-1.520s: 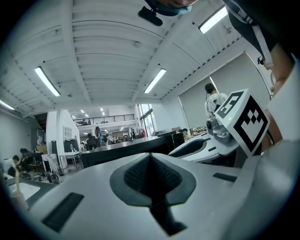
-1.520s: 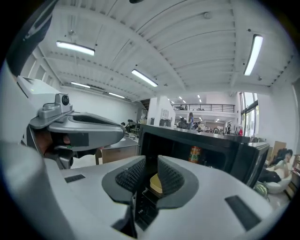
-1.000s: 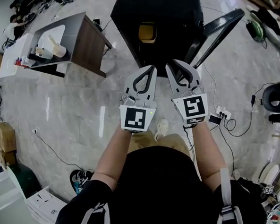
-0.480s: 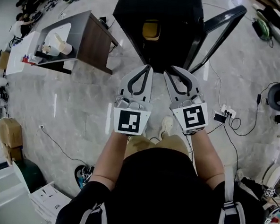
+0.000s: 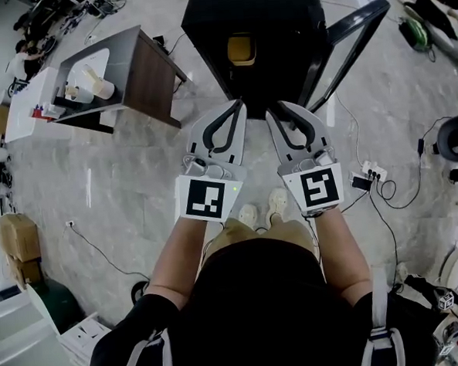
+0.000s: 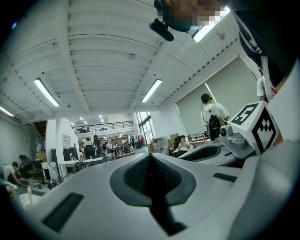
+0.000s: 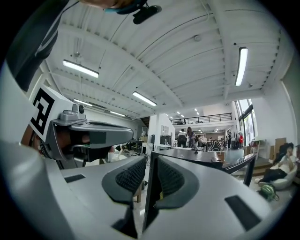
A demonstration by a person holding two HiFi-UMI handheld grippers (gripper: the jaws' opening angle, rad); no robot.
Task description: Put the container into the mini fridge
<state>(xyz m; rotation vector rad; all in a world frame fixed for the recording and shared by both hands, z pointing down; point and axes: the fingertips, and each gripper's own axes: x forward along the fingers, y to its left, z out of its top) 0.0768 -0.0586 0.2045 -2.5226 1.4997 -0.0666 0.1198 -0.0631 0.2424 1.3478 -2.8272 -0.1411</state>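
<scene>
Two grippers are held side by side ahead of the person, both pointing toward the black mini fridge point(image 5: 274, 29). The left gripper point(image 5: 238, 106) has its jaws pressed together: in the left gripper view its ribbed pads point(image 6: 136, 176) meet along a dark seam with nothing caught between them. The right gripper point(image 5: 277, 108) has its jaws a narrow slit apart, and in the right gripper view only the fridge's dark front edge shows through the gap between its pads point(image 7: 131, 176); it grips nothing. Neither gripper touches the fridge, though their tips lie just short of its near edge in the head view. The container point(image 5: 241, 50), yellow and squarish, sits on top of the fridge, well beyond both sets of jaws. The fridge door point(image 5: 355, 35) stands swung out to the right. To the left of the fridge is a brown side table point(image 5: 149, 79) with white cups point(image 5: 99, 82) on its shelf. The person's pale shoes point(image 5: 275, 205) show on the marbled floor point(image 5: 121, 185) beneath the marker cubes, and a white power strip point(image 5: 370, 174) with dark cables lies to the right.
</scene>
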